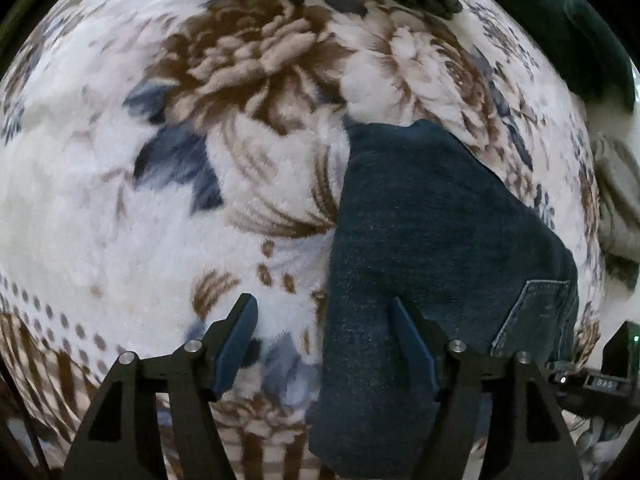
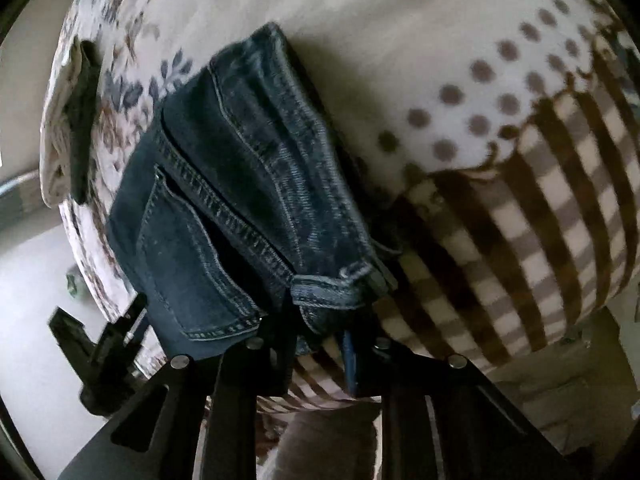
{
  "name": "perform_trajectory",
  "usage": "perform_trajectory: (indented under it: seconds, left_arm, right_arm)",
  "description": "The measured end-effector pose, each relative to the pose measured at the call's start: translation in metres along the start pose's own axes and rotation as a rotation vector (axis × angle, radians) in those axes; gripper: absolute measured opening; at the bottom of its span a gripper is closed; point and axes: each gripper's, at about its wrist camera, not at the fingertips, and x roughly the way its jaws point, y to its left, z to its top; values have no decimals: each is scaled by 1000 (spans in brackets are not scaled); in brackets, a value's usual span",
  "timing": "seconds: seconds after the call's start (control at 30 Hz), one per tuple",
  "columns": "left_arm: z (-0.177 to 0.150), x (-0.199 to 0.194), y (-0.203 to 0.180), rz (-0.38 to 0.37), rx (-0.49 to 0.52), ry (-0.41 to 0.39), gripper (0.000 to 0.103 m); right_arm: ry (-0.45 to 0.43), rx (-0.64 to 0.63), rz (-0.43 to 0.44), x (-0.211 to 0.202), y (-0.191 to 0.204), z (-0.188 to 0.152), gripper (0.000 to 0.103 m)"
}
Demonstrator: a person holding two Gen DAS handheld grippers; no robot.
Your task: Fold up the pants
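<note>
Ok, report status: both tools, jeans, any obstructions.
Left tool open, empty, over jeans edge. Right tool at waistband, grip unclear. Jeans partly folded on blanket. No obstructions seen.

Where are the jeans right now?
The jeans lie folded on the flowered blanket, right of centre in the left wrist view, under the open left gripper. In the right wrist view, the right gripper is at their waistband end.

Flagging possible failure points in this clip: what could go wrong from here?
1. The right gripper seems to pinch only the waistband edge of the jeans; it might slip out.
2. The left gripper is open, one finger over the jeans and one over the floral blanket, so closing might catch blanket.
</note>
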Motion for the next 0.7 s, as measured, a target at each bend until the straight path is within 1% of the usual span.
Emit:
perform_trajectory:
  seconds: [0.07,0.1,0.13,0.17,0.2,0.23,0.27,0.3,0.37,0.4,0.43,0.5,0.6,0.63,0.7]
  left_arm:
    - [2,-2,4,-39,-24,2,68]
    - [1,-3,8,-77,-43,-2,67]
    - [1,-5,13,-140,-71,-7,68]
    - [-1,-5,20,-231,-105,-4,69]
    - [-2,-1,26,-319,-140,8,81]
    - [-4,4,32,-407,-180,20,94]
    - [-6,10,36,-463,-210,20,97]
    - [-8,17,39,-487,-230,18,98]
    - [-8,32,37,-512,-227,45,98]
    - [-8,39,36,-505,-222,61,98]
    - [-7,46,34,-498,-211,74,98]
    - [-4,51,30,-485,-188,86,100]
    - [3,57,24,-473,-163,109,102]
    - [6,59,23,-469,-152,119,102]
    - [2,60,23,-474,-141,129,102]
  right_arm:
    - [3,-4,68,0,2,2,38]
    - [8,9,122,-2,-7,0,62]
    - [1,27,156,-4,-18,-4,84]
    - [-10,36,189,-7,-27,-7,85]
    - [-8,45,253,-3,-34,-9,85]
    - [1,52,285,1,-38,-10,85]
    - [16,66,324,9,-42,-10,85]
    - [25,73,369,18,-43,-10,85]
    - [40,73,441,37,-37,-7,85]
    - [47,64,473,48,-32,-5,85]
    - [53,52,486,54,-30,-5,85]
    - [45,14,511,67,-17,0,90]
    - [11,-5,539,74,-3,5,91]
    - [0,-11,565,72,0,4,91]
    - [-31,-53,618,63,9,-1,91]
